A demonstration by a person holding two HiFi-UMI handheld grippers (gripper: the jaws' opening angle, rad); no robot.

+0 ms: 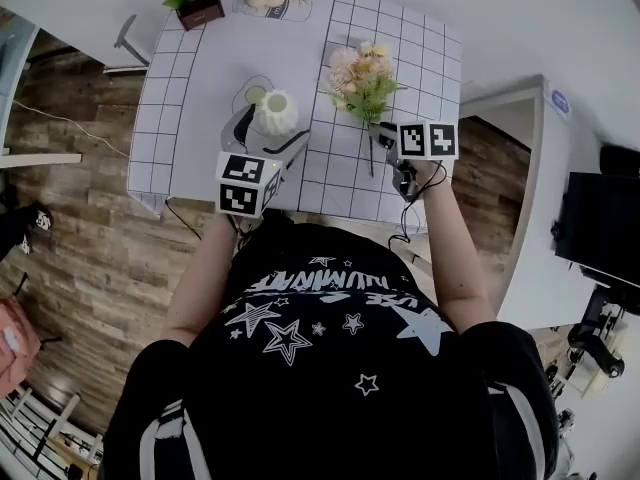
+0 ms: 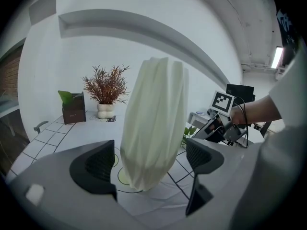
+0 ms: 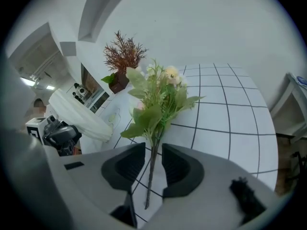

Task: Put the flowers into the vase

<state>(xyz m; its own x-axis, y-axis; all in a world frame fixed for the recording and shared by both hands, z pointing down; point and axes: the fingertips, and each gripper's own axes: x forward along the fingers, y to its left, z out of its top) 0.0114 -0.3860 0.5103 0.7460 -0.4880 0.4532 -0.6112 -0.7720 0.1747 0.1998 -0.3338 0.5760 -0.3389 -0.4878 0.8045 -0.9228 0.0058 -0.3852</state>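
Your right gripper [image 3: 152, 159] is the one nearer the flowers [image 3: 158, 102]. They lie flat on the table [image 1: 195, 78] with the blooms away from you, and the stem [image 3: 149, 178] runs back toward you, lengthwise between the jaws. Those jaws stand a little apart, neither pad pressing on it. The vase [image 2: 152, 123] stands upright just left of the bouquet, between the wide-spread jaws of your left gripper [image 2: 149, 161], which do not touch it. Close on the stem first. The lift then has to tip the stem end down and carry it left to the vase mouth.
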